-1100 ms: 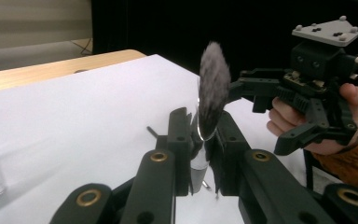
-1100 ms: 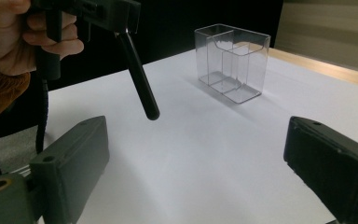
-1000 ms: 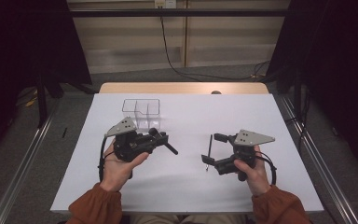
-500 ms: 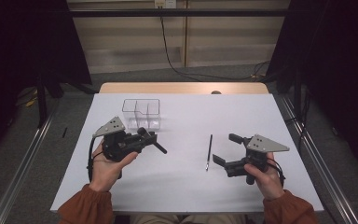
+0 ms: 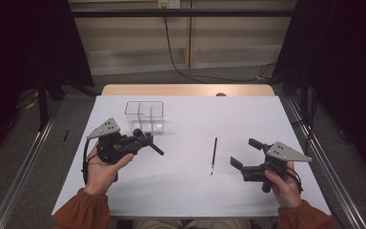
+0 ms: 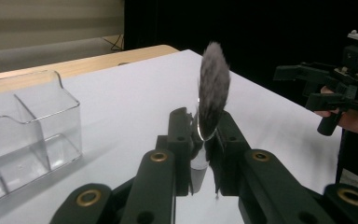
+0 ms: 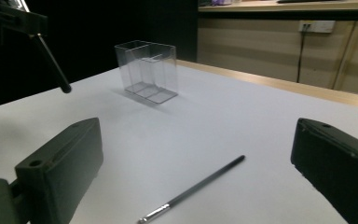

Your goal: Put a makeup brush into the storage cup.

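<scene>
The makeup brush (image 6: 213, 88) you're holding sits clamped between your left gripper's (image 5: 145, 139) jaws, its grey bristles pointing up past them and its dark handle sticking out over the white table (image 5: 186, 191), just in front of the clear divided organizer (image 5: 145, 116). Your right gripper (image 5: 246, 152) hovers with its jaws wide apart and nothing between them, near the thin dark pencil (image 5: 213, 155) lying flat on the table.
</scene>
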A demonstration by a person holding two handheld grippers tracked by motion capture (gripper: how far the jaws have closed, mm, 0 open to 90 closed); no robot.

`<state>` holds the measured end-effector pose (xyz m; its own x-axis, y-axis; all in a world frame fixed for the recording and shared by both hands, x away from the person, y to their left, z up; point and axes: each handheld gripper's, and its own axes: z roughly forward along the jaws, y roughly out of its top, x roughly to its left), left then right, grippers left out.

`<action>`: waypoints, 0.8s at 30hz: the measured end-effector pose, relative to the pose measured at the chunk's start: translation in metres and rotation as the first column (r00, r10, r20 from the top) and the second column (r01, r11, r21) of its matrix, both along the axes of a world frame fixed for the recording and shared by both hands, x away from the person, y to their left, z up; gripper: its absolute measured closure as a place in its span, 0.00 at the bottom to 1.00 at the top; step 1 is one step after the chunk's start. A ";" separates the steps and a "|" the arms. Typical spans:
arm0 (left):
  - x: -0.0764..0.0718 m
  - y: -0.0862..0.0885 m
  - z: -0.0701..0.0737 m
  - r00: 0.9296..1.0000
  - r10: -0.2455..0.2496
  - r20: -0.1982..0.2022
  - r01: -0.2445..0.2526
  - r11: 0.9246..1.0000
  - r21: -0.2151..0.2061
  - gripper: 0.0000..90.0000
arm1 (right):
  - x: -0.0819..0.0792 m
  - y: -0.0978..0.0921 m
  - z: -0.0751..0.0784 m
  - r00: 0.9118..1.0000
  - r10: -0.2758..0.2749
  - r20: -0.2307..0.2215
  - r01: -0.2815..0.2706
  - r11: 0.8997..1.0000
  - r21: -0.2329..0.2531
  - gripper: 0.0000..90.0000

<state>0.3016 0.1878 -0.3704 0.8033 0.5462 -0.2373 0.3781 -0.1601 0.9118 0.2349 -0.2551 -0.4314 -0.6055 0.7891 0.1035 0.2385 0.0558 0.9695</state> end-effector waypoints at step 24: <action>0.012 0.033 0.011 0.998 0.059 0.000 -0.059 0.997 0.040 0.89 | -0.024 -0.032 -0.017 0.997 -0.070 0.011 0.071 0.996 -0.054 0.00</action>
